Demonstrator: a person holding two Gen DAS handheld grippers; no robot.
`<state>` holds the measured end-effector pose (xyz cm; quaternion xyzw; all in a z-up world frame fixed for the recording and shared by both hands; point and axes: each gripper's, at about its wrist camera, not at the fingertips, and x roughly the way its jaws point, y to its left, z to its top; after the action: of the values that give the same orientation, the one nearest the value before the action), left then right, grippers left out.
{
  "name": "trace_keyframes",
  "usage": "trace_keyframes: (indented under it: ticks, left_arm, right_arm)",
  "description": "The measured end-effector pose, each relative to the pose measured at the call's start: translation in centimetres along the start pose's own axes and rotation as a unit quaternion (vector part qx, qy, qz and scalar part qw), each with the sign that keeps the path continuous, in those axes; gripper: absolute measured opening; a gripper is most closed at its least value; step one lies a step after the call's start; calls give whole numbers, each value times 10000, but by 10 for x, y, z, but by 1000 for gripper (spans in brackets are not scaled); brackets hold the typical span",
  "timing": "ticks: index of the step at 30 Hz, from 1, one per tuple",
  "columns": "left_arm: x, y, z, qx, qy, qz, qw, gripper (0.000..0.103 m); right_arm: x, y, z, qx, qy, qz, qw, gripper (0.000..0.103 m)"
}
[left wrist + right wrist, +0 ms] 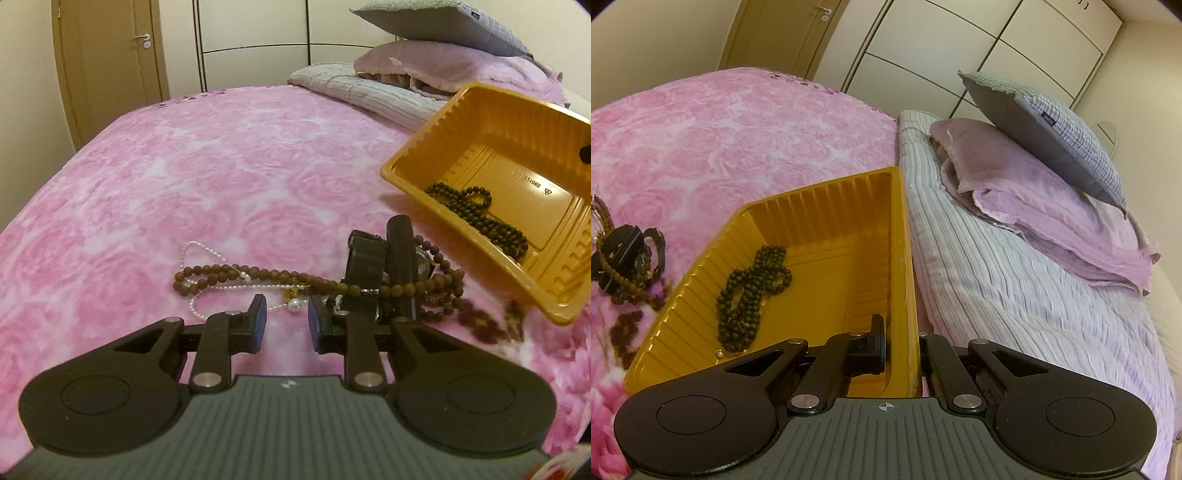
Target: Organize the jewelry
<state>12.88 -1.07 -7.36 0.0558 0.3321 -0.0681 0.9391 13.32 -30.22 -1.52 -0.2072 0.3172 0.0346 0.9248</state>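
Jewelry lies in a heap on the pink bedspread (184, 166): a brown bead necklace (258, 275), a white pearl strand (207, 254), and a black watch (365, 266) tangled with further beads. The brown bead necklace runs left to right across the left wrist view, its long axis roughly square to the gripper's fingers, its looped end pointing left. The heap sits just ahead of the left gripper (287, 325), which is the nearer of the two; its jaws stand apart and hold nothing. A dark bead strand (750, 291) already rests in the orange tray (827, 206). The right gripper (901, 350) is clamped on the tray's near wall, tilting it toward the heap.
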Motion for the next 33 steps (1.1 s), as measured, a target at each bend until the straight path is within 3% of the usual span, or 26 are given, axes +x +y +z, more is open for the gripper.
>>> trace_keyframes:
  ticks: [7,9,21,33]
  left_arm:
    - [14,-7,-2,159,29,51,9999,14]
    - [15,-7,-2,173,25,52,9998,8]
    - [-18,-8,8,112,-205,30,9997,7]
    - [-45,-59,33,257,-518,-856,9946,7]
  right_arm:
    - [2,0,1,2,12,-4,10000,3]
    - [2,0,1,-11,8,-7,10000,3]
    - [2,0,0,3,12,-5,10000,3]
    - [3,-2,-2,26,42,14,10000,3]
